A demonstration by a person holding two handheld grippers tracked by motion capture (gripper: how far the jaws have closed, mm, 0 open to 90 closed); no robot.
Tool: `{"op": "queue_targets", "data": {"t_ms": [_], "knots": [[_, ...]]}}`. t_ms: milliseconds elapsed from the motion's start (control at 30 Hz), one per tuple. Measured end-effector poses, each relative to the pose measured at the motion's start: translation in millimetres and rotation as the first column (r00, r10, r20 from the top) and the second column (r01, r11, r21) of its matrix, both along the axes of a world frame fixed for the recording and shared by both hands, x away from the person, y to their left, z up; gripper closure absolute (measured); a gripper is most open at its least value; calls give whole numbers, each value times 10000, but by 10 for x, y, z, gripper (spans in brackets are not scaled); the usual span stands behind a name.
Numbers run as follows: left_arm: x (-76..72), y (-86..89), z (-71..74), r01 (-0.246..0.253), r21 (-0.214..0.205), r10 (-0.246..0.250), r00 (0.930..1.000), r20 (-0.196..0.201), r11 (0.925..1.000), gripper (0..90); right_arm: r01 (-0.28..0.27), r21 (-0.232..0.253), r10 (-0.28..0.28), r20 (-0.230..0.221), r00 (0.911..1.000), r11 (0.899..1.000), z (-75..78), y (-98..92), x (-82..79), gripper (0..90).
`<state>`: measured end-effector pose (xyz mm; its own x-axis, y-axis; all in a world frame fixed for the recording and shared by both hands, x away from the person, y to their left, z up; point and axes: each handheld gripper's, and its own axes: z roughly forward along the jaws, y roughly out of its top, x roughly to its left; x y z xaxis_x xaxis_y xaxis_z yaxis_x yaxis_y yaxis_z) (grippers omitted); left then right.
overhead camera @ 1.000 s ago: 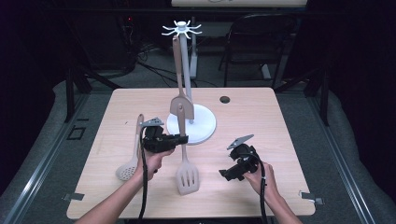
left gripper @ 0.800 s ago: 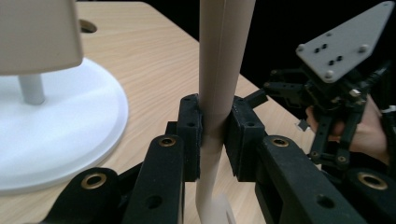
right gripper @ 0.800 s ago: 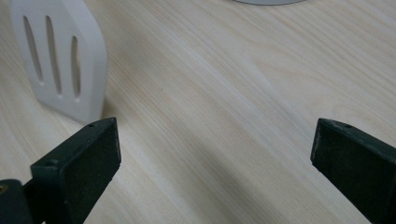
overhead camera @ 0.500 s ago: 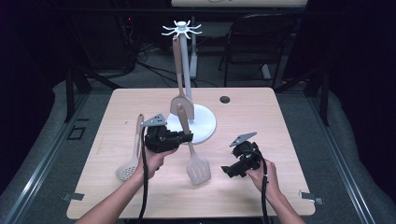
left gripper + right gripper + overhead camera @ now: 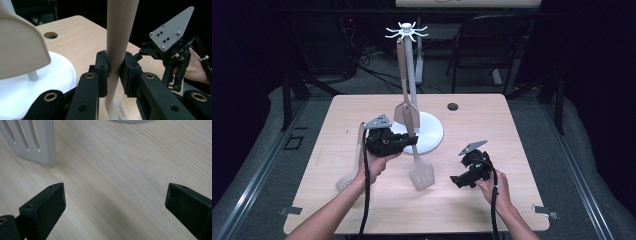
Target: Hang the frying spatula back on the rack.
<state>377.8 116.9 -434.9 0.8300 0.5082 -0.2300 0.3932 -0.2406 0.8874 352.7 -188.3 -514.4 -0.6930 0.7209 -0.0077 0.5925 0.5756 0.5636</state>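
Left gripper view: left tool (image 5: 115,75) clamps spatula (image 5: 120,30), blade cut off.

Right gripper (image 5: 116,202) jaws stand wide apart over the wooden table (image 5: 130,170); slotted spatula blade (image 5: 32,140) at eleven o'clock.

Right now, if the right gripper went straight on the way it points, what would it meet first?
Probably the bare table: the right gripper, open, tilts down at it. The slotted spatula lies off to one side.
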Motion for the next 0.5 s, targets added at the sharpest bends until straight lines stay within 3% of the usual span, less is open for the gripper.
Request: {"op": "queue_targets", "data": {"t_ms": [233, 333, 500], "knots": [[68, -51, 97, -71, 238, 66, 9998, 213, 9997, 774, 66, -61, -67, -63, 10000, 10000, -27, -23, 26, 27], [104, -73, 130, -115, 341, 108, 9997, 221, 9994, 774, 9, -378, -11, -34, 10000, 9993, -27, 1, 29, 27], [170, -124, 173, -137, 408, 131, 9998, 150, 9991, 774, -26, -402, 25, -29, 10000, 9992, -28, -1, 25, 27]]}}
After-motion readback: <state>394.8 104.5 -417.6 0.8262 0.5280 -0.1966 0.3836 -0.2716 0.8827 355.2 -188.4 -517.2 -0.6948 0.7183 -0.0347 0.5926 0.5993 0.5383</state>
